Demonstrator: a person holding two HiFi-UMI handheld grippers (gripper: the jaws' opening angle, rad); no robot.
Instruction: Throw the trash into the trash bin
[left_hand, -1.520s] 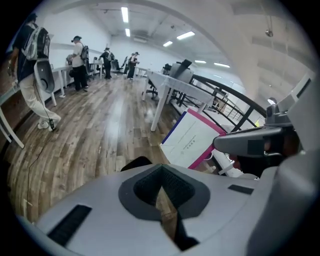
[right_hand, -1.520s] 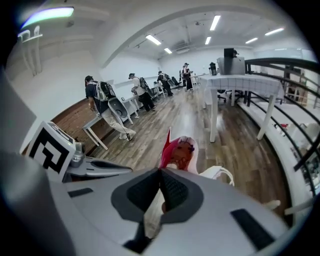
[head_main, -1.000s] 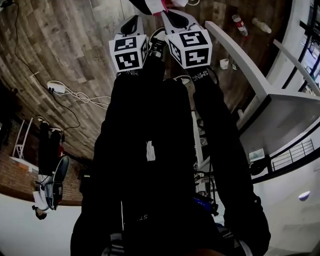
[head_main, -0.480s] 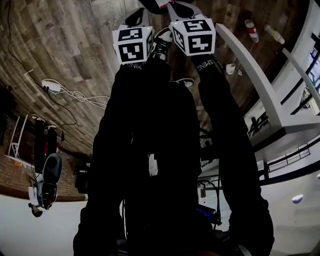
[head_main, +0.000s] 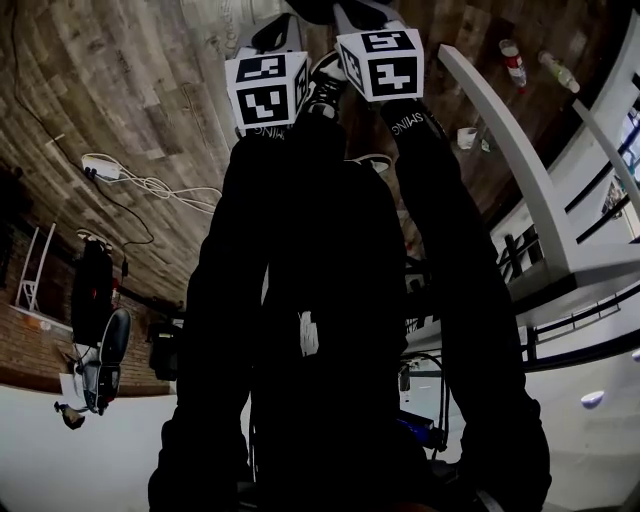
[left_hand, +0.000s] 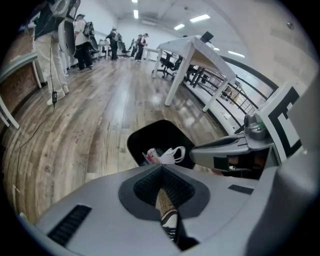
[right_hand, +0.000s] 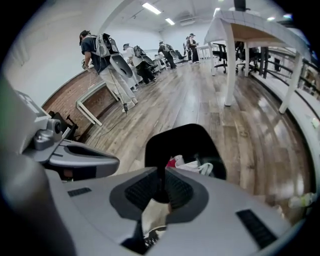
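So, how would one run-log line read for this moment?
left tool shut, empty | right tool nearly shut, jaws just opening, empty | both pointed at trash bin | trash lies inside

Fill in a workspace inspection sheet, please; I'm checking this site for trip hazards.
Surface: brown wooden plank floor.
Job's things: black plastic trash bin standing on it, crumpled white and red trash inside.
Clutter: two small bottles lying on the floor.
Grippers: left gripper and right gripper aimed at the bin, jaws together, nothing held.
Cables: white power strip with loose white cable on the floor.
Surroundings: white table; people standing far off.
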